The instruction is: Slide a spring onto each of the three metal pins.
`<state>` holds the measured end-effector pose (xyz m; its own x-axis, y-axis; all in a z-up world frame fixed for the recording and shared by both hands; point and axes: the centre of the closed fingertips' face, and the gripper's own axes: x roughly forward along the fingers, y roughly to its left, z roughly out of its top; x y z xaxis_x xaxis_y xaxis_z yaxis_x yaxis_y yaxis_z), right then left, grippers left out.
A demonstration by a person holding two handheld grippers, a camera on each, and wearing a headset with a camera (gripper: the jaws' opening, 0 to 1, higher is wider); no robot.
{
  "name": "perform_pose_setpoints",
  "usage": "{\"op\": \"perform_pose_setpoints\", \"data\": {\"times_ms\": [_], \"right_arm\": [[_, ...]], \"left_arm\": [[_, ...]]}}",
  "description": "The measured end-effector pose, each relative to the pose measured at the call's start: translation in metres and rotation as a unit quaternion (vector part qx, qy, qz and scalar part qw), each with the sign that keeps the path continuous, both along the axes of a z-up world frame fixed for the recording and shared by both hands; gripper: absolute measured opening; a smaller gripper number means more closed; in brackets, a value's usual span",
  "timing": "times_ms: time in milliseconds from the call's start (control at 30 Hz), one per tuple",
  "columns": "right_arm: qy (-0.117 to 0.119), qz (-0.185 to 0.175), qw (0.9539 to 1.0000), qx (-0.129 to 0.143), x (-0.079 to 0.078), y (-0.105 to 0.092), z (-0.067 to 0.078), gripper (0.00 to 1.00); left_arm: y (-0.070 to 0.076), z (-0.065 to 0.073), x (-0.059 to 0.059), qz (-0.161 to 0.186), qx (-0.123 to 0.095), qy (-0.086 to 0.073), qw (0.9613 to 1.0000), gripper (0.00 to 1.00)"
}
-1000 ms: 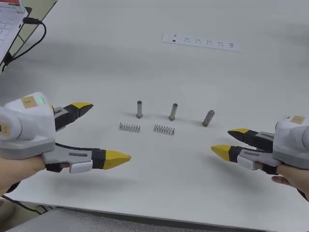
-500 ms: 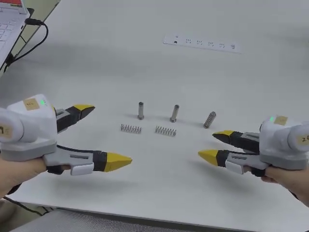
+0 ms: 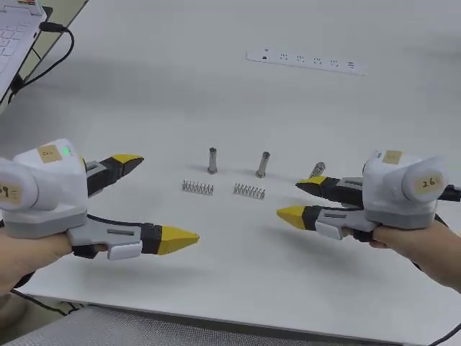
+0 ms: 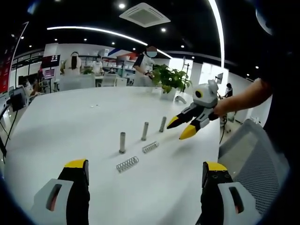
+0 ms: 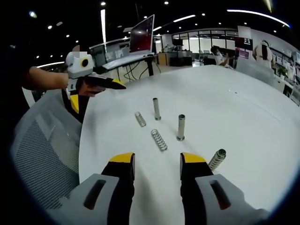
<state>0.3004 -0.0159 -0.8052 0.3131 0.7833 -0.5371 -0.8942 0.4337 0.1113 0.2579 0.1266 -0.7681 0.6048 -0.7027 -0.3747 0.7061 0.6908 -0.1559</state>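
Left gripper [image 3: 164,197], right gripper [image 3: 292,200]: jaws apart, empty. Two loose springs [image 3: 197,188] lie on desk [image 3: 230,288] toward near edge, before bare pins [image 3: 212,160]; third pin [image 5: 217,158] sprung. Risk: off-centre pinch rolls spring; jaw contact topples pin.

The middle pin [image 3: 263,164] is dull grey metal, smooth. The spring [image 3: 249,190] just beside it is thin bright wire. The table [image 3: 144,86] under it is smooth, matt white.
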Motion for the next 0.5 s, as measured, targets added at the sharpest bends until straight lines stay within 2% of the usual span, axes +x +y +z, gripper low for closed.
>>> {"op": "perform_pose_setpoints", "data": {"times_ms": [133, 200, 400, 500], "right_arm": [[-0.004, 0.008, 1.0, 0.0, 0.0, 0.013, 0.001, 0.36], [-0.016, 0.017, 0.9997, -0.008, 0.002, 0.018, 0.0, 0.35], [-0.018, 0.029, 0.9993, -0.014, 0.003, 0.026, -0.003, 0.33], [-0.021, 0.038, 0.9987, -0.026, 0.006, 0.031, -0.007, 0.33]], "left_arm": [[-0.001, 0.001, 0.0, -0.002, 0.0, -0.001, 1.0, 0.98], [-0.002, 0.002, 0.001, -0.003, 0.0, -0.002, 1.0, 0.98], [-0.003, 0.004, 0.002, -0.011, -0.001, -0.004, 0.9999, 0.98], [-0.005, 0.005, 0.002, -0.014, -0.006, -0.005, 0.9999, 0.98]]}}
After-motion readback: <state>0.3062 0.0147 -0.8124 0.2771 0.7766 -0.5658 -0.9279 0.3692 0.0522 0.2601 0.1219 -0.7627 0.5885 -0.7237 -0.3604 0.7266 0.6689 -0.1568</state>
